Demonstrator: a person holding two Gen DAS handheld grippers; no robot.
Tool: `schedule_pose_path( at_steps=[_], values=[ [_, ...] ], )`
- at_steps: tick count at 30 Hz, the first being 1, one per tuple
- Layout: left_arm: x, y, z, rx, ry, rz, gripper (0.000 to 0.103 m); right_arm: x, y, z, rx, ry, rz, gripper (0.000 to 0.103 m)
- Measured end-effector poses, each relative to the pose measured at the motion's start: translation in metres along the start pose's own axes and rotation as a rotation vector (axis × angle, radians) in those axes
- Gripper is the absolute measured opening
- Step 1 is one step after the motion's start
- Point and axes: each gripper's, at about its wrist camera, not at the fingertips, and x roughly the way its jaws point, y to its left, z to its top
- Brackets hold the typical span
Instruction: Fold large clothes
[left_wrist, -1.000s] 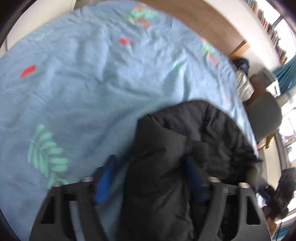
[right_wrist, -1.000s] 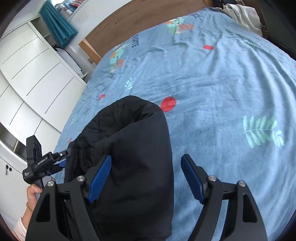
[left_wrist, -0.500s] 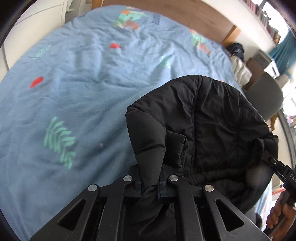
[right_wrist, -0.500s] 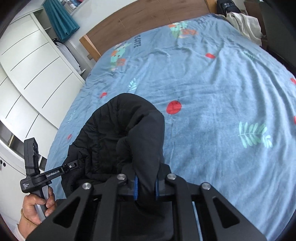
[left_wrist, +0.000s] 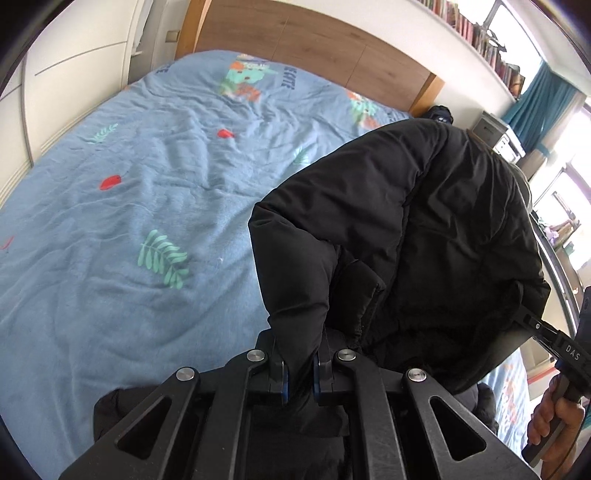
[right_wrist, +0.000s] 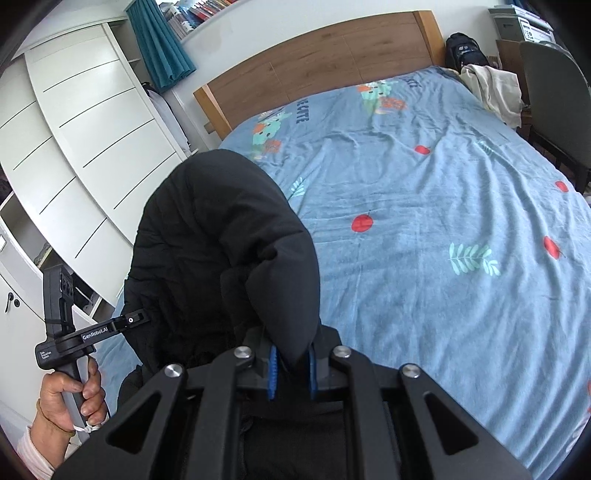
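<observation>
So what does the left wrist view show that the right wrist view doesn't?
Left wrist only: the left gripper pinching the black puffer jacket, and a window on the right.
Right wrist only: the right gripper pinching the jacket, white wardrobe doors, a grey chair and a cream garment on the bed's far corner.
Both: the jacket, the blue printed bedspread, the wooden headboard.

blue bedspread (right_wrist: 424, 206), wooden headboard (right_wrist: 317, 70), white wardrobe (right_wrist: 85, 122)
</observation>
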Motion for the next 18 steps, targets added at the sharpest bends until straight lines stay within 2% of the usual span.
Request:
schedule_pose_path(
  at_steps=[5,10,18],
  values=[
    [-0.038,-0.007,-0.016,0.003,-0.026,-0.003,0.008,-0.034,0.015,-0.019,-0.015,-0.024,-0.006,0.011],
    [-0.075,-0.013,-0.047,-0.004,-0.040,-0.004,0.008,-0.073,0.024,-0.045,-0.004,-0.040,-0.002,0.011],
    [-0.109,0.001,-0.129,-0.033,-0.031,0.003,0.008,-0.118,0.022,-0.121,0.041,-0.045,0.040,0.011]
  ],
)
